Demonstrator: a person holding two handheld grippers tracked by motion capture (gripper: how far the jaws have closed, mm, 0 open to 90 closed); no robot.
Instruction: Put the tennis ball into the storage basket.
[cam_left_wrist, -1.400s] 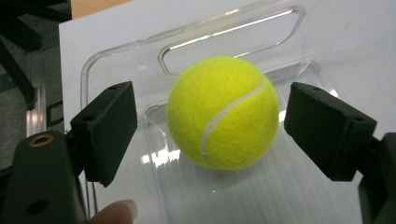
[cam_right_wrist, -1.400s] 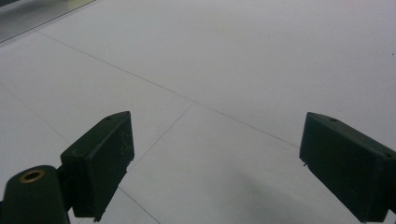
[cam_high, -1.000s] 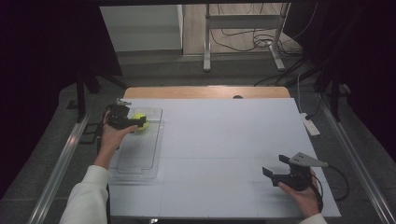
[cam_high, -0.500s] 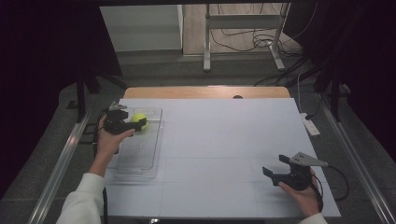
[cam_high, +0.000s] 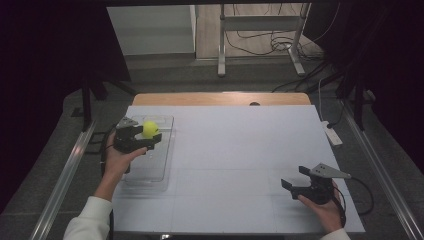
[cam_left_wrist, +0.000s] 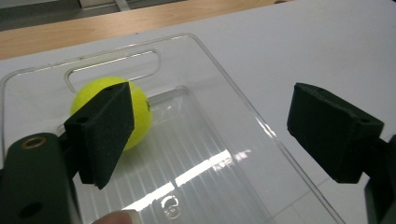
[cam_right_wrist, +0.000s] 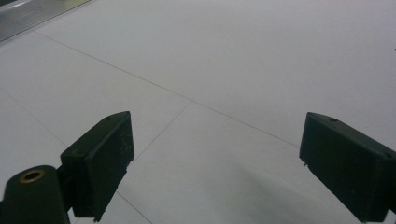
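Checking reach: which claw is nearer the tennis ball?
Left. The left claw is right beside the tennis ball over the clear tray; the right claw sits across the table.

Left tongs (cam_high: 150, 141) now slightly nearer the tray's (cam_high: 165, 165) left edge.
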